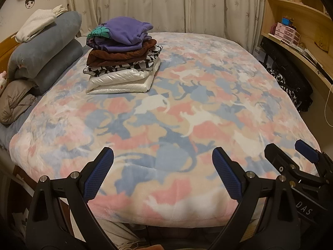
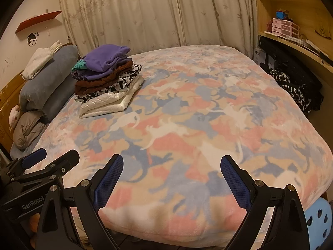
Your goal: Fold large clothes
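Note:
A stack of folded clothes sits at the far left of the bed, purple on top, then brown, black-and-white and shiny white; it also shows in the right wrist view. A black-and-white garment hangs off the bed's right side, also in the right wrist view. My left gripper is open and empty above the bed's near edge. My right gripper is open and empty beside it, and shows at the right of the left wrist view. The left gripper shows at the lower left of the right wrist view.
The bed carries a pink, blue and cream cat-print blanket. Rolled grey bedding and pillows lie at the headboard on the left. Wooden shelves stand on the right, curtains behind. A blue stool stands at the near right corner.

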### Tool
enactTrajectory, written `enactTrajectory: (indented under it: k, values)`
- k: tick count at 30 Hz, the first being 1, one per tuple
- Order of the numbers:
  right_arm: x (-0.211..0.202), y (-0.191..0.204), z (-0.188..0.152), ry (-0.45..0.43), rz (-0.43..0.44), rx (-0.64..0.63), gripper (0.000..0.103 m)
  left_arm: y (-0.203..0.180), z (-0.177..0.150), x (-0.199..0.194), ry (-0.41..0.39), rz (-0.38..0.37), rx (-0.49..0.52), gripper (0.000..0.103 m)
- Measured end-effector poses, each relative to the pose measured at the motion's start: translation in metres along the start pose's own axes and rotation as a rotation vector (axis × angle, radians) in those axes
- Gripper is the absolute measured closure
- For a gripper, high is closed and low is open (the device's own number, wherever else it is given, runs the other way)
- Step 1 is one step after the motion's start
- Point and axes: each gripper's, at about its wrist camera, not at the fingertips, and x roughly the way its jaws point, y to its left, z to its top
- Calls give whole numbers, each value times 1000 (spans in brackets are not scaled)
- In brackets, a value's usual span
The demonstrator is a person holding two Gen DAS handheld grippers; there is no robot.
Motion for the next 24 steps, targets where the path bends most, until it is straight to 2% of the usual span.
enactTrajectory:
  k: [12,24]
  values:
    - [0,3,0,2,-2,1,8,1,0,1,0,6,3,8]
    - [-1,4,0,8,-4,3,8,10,-13,9,28,3,1,8]
